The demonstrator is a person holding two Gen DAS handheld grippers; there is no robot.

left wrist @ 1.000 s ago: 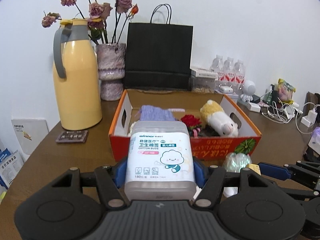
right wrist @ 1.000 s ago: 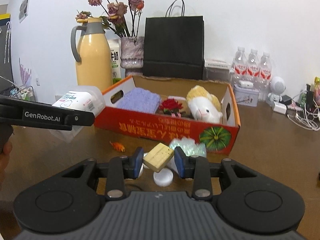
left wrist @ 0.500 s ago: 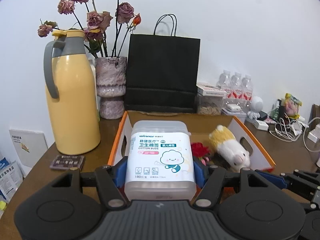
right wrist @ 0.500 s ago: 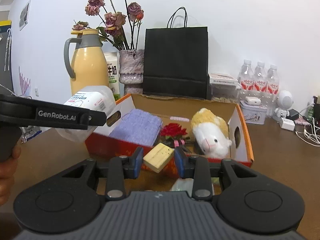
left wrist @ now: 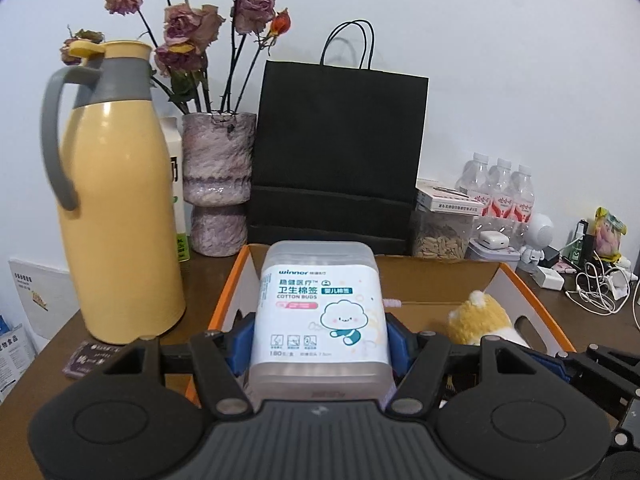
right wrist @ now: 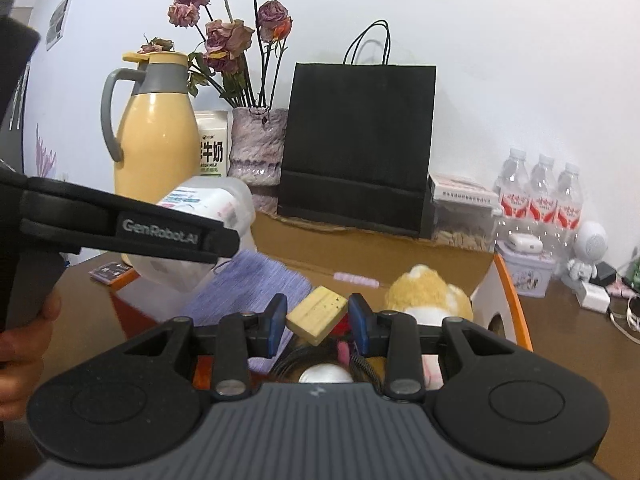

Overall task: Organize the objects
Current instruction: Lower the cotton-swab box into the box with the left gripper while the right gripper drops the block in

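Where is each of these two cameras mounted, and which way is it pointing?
Left wrist view: sits on the left tool, looking forward over the cotton bud box it grips toward the orange cardboard box and the wall; the right tool shows at the edge.
Right wrist view: sits on the right tool, looking over the wooden block it grips; the left tool and the person's hand show.
Both see the yellow jug, black bag and plush toy.

Plain white wall [left wrist: 500, 60] behind, evenly lit, with a small picture [right wrist: 56, 24] stuck high on the left. Brown wooden counter [left wrist: 592, 320] along it, crowded at the back with a yellow jug [left wrist: 116, 208], a vase of dried roses [left wrist: 218, 184], a black paper bag [left wrist: 336, 160] and water bottles [right wrist: 540, 196]. Tangle of white cables [left wrist: 596, 292] far right.
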